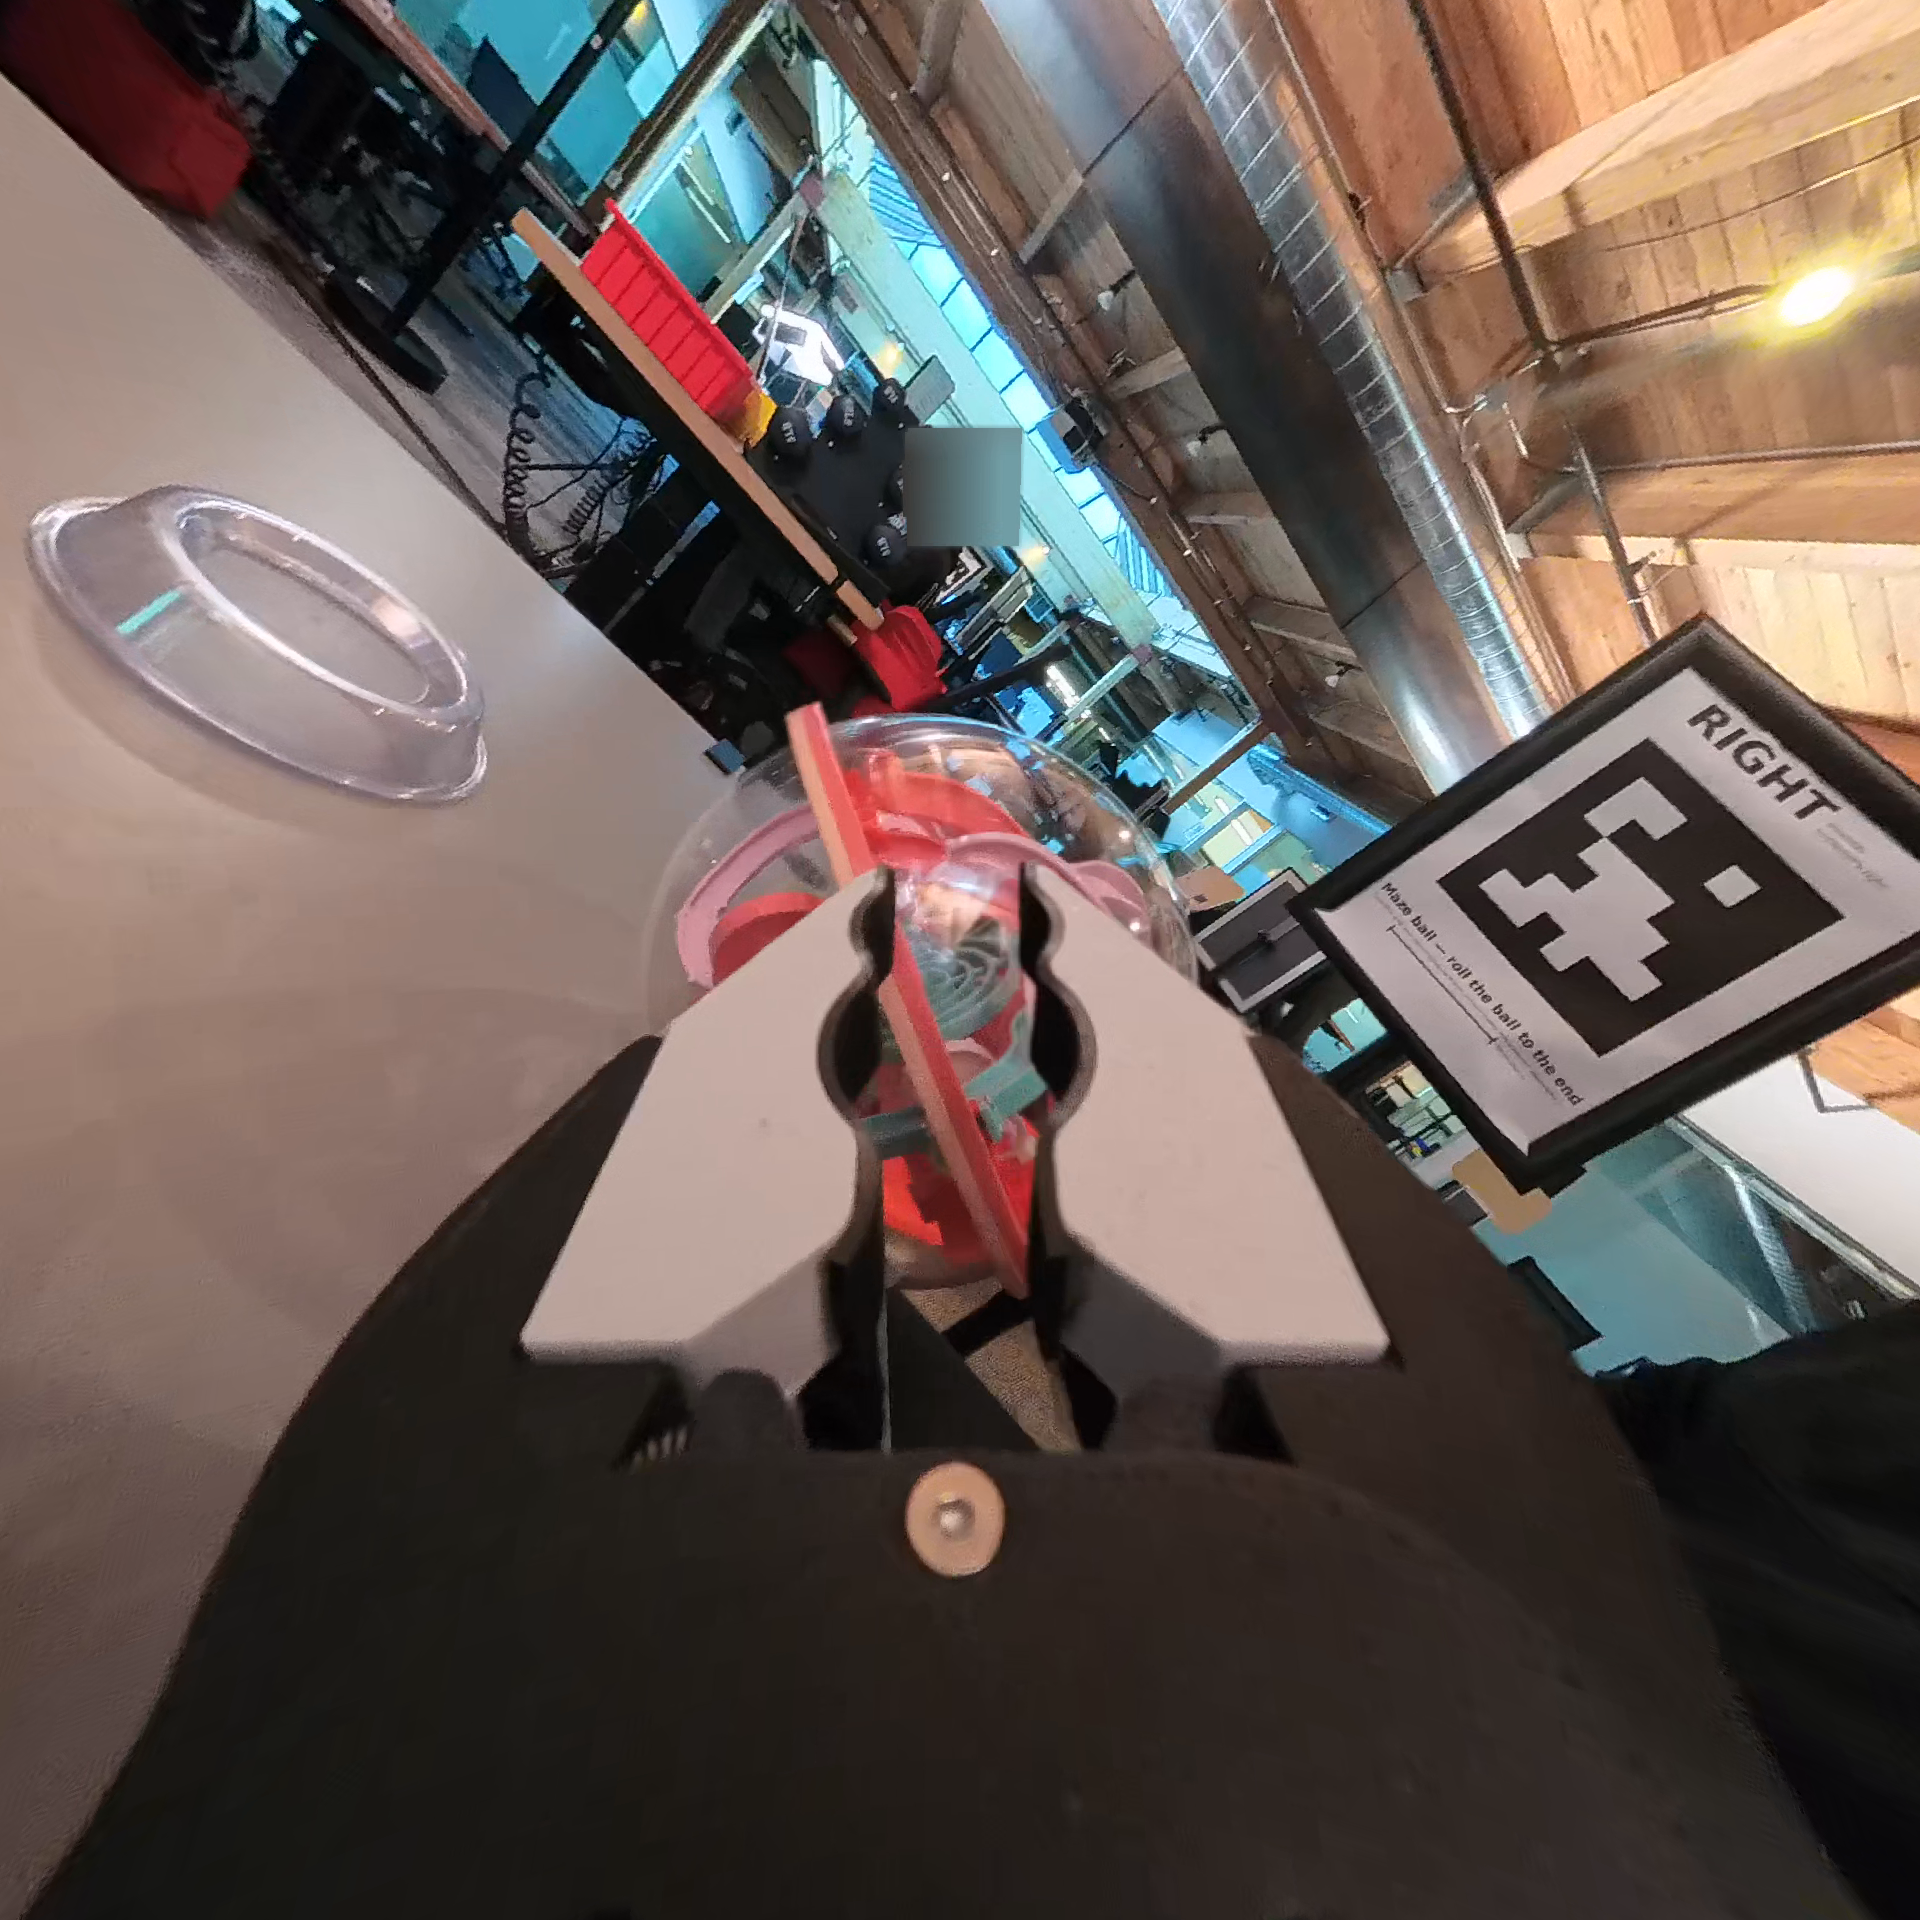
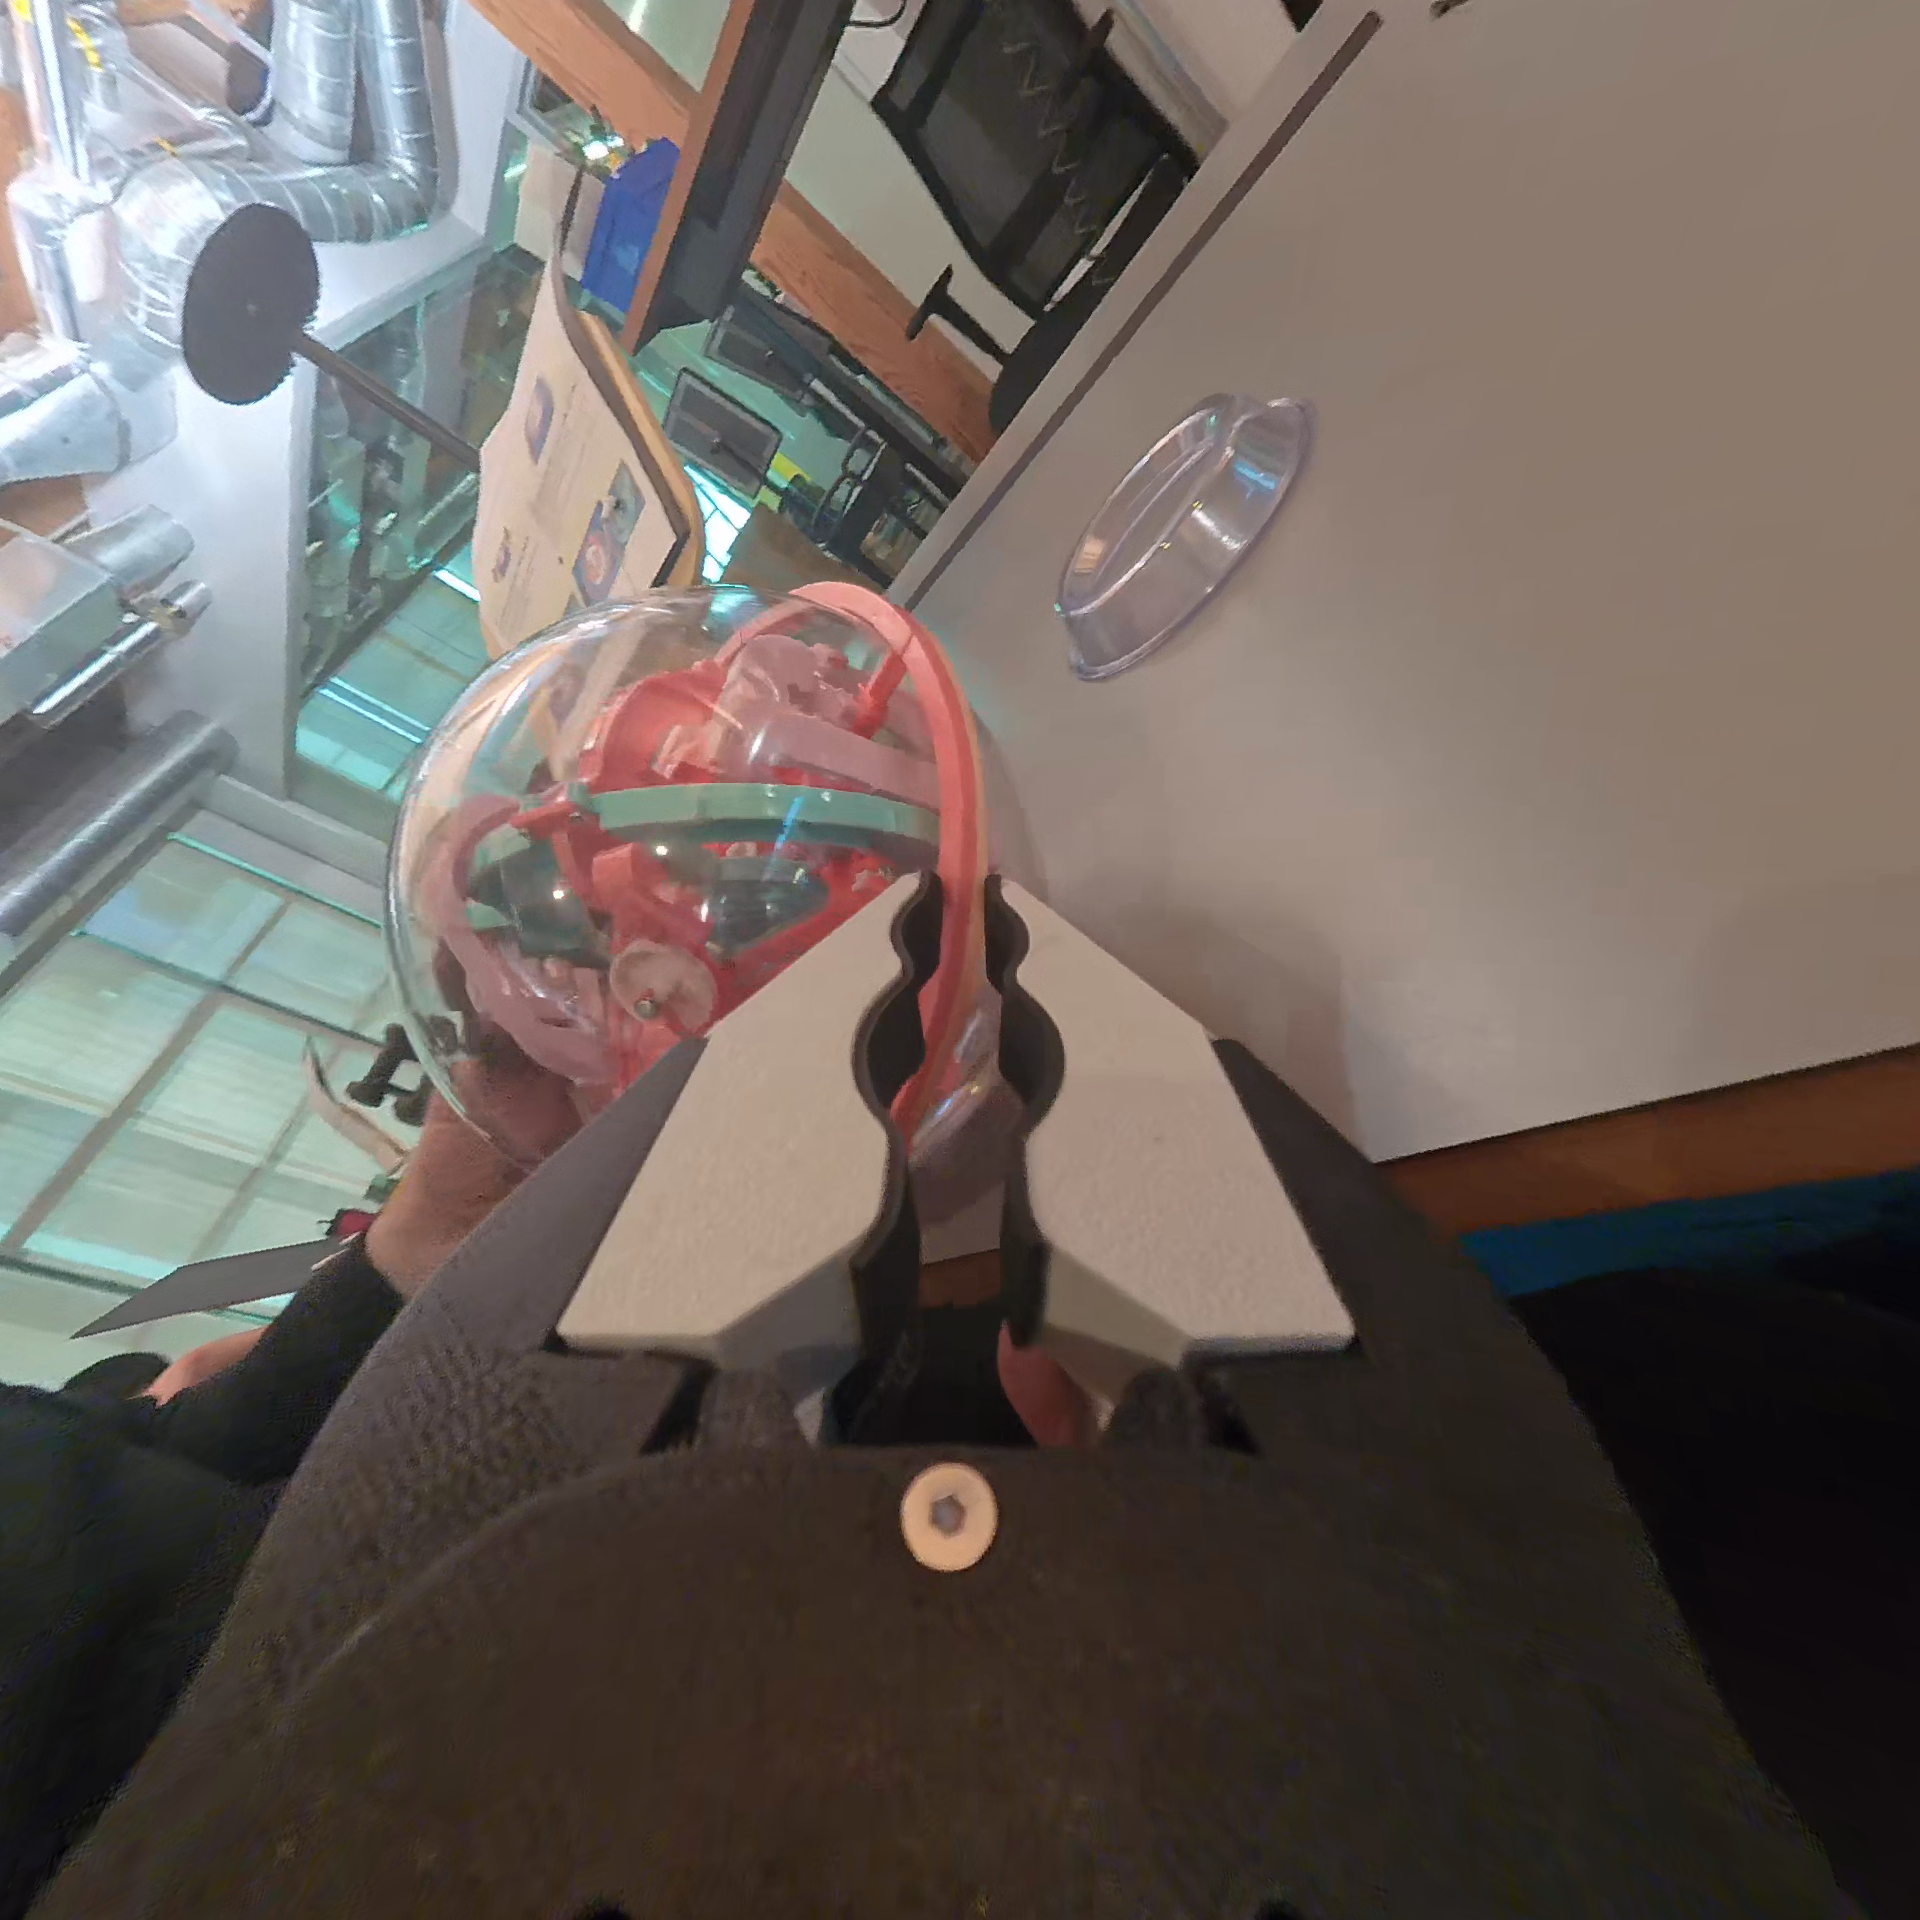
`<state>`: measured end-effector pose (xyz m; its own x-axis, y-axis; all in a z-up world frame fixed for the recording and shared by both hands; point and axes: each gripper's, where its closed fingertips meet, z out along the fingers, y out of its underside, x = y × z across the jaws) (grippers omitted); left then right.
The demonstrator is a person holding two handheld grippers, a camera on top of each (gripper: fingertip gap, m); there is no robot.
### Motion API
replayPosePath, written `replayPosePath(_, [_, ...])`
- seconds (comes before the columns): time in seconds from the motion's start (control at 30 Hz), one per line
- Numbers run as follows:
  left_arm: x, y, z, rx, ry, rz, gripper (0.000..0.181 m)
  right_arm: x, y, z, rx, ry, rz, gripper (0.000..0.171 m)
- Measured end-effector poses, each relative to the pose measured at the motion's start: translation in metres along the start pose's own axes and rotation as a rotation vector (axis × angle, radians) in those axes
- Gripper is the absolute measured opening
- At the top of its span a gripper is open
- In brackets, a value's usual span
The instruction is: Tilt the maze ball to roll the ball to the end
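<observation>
**A:** What lies around you?

**B:** Your maze ball [image 2: 686,862] is lifted off the white table [image 2: 1558,727], held between your two grippers. On the table sits one clear plastic ring stand [image 2: 1184,540], empty and well apart from the ball; in the left wrist view the same stand [image 1: 260,644] lies off to the left on the table [image 1: 208,1039]. One framed marker card [image 1: 1621,914] shows to the right of the ball [image 1: 935,831] in that view.

**A:** And your grip?

**B:** Your left gripper [image 1: 954,904] is pinching the ball's red rim [image 1: 914,997], the flat band around the sphere; its fingers [image 1: 727,1122] sit close on either side of the band. Your right gripper [image 2: 958,894] is closed the same way on the pink-red rim [image 2: 945,790], which runs down between its fingers [image 2: 748,1164].

**A:** Anything in the way?

**B:** Each gripper's own fingers hide the near part of the ball. A hand [image 2: 488,1122] in a dark fingerless glove shows behind the ball's lower left in the right wrist view.

**A:** Count it for me.

**B:** One maze ball, one stand, one card, two grippers. A small metal ball [image 2: 646,1004] sits on a pale round disc low inside the sphere, near your right fingers. Inside, you see red, pink and teal tracks.
</observation>
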<state>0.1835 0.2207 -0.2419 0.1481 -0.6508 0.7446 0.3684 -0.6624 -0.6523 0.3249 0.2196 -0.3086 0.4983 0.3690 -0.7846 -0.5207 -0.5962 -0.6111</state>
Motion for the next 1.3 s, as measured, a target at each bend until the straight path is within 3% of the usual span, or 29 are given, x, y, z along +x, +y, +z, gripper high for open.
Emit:
replayPosePath(0.2, [0.002, 0.0, 0.002, -0.011, 0.017, 0.003, 0.038, 0.007, -0.004, 0.003, 0.024, 0.061, -0.026, 0.0])
replayPosePath(0.37, [0.005, 0.002, 0.007, 0.026, 0.03, 0.007, 0.019, 0.01, 0.009, 0.011, 0.005, 0.076, -0.03, 0.0])
replayPosePath(0.53, [0.015, 0.0, 0.017, 0.049, 0.036, 0.041, 0.011, 0.006, 0.011, 0.019, 0.018, 0.111, -0.048, 0.0])
replayPosePath(0.83, [-0.002, -0.016, 0.018, 0.068, -0.002, -0.002, 0.009, -0.002, 0.0, 0.034, 0.061, 0.118, -0.052, 0.0])
replayPosePath(1.0, [-0.012, -0.024, 0.017, 0.077, -0.023, -0.017, 0.008, -0.017, -0.013, 0.034, 0.12, 0.019, -0.03, 0.0])
replayPosePath(1.3, [-0.014, -0.028, 0.023, 0.018, -0.008, 0.002, 0.029, -0.029, -0.028, 0.034, 0.134, -0.037, -0.076, 0.035])
